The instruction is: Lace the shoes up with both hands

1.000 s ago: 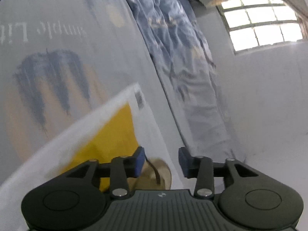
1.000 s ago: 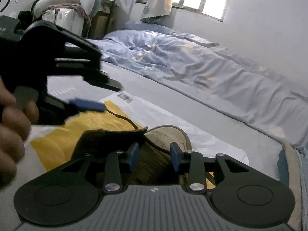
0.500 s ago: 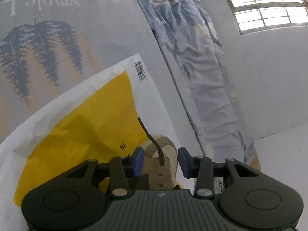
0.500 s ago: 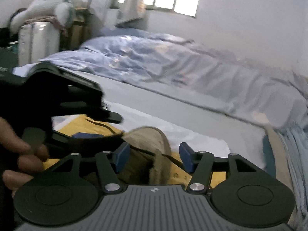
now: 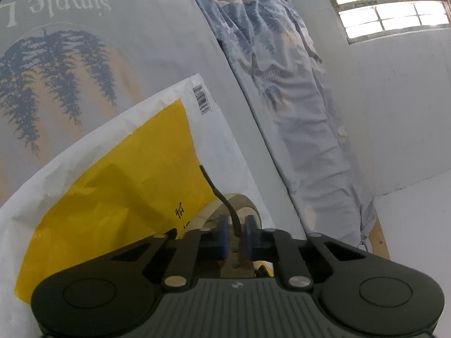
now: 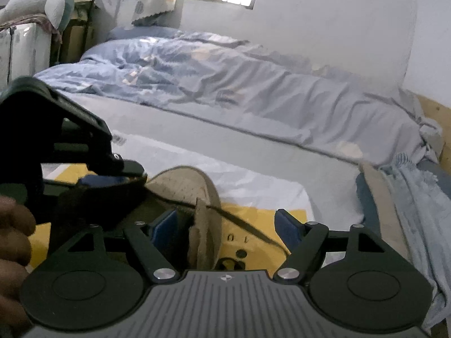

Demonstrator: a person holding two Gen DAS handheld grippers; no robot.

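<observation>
The left gripper [image 5: 234,232] has its blue pads nearly closed on a dark shoelace [image 5: 222,197], whose free end rises above the tan shoe [image 5: 245,211]. The right gripper [image 6: 229,224] has its fingers spread wide, straddling the shoe's toe [image 6: 191,186]. The shoe lies on a yellow-and-white bag [image 5: 126,174] spread over the bed sheet [image 5: 157,42].

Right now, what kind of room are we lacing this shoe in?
Most likely a bedroom: a rumpled pale blue duvet lies along a bed by the white wall, a grey-and-white plush toy sits in the corner, and a barred window lets in daylight.
</observation>
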